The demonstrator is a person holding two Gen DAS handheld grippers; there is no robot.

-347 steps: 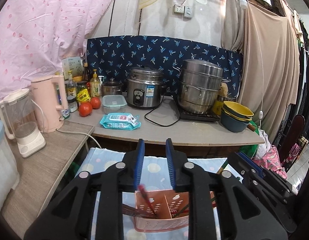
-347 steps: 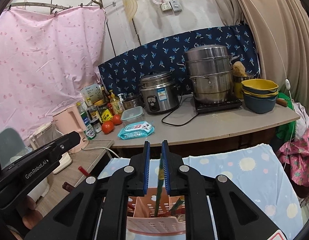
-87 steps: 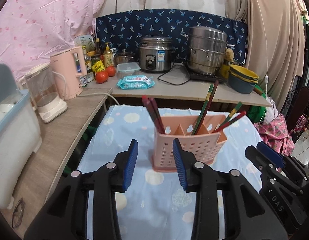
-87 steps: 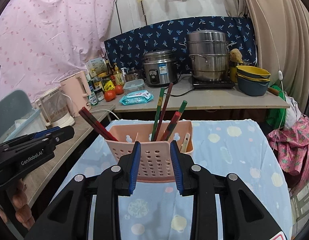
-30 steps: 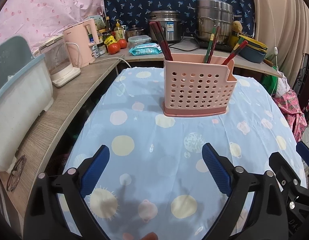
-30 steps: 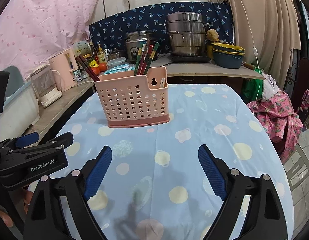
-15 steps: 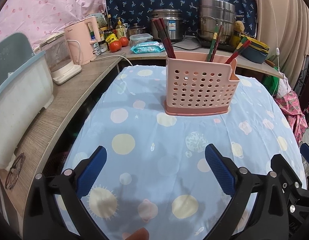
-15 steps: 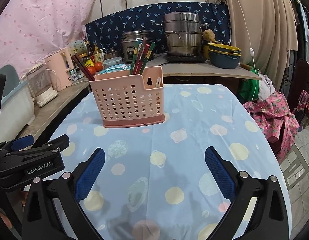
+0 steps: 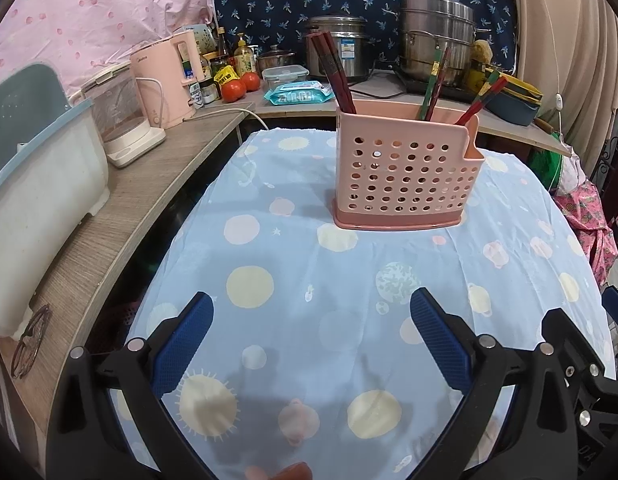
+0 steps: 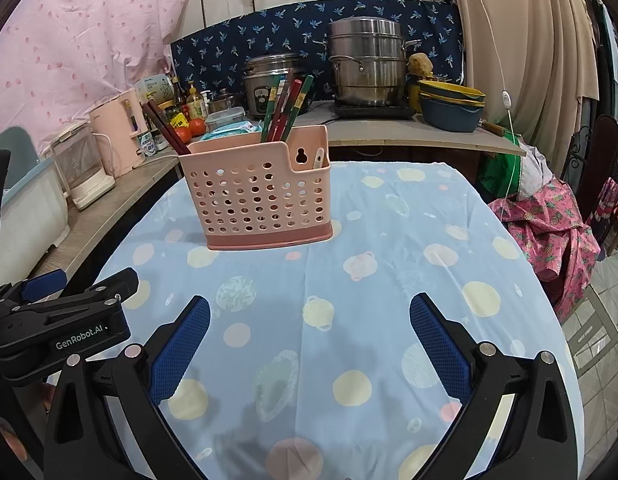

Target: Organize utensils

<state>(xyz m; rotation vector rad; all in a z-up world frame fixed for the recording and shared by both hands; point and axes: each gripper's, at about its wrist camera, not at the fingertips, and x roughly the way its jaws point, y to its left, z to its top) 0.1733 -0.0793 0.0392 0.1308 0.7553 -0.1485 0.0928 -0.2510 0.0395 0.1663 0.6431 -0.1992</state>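
Perforated pink plastic caddy [image 9: 405, 176] holds slender lacquered chopsticks [image 9: 335, 70] upright.

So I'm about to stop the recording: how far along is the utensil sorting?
It looks finished. The chopsticks stand in the pink caddy, and no utensil lies loose on the tablecloth. Nothing is in hand: the left hand-held gripper and right hand-held gripper are open and empty. Nothing visible remains.

Pink perforated caddy [image 9: 405, 176]; red, green chopsticks [image 10: 287, 106]; pale blue tablecloth [image 10: 389, 280] with yellow, pink dots.
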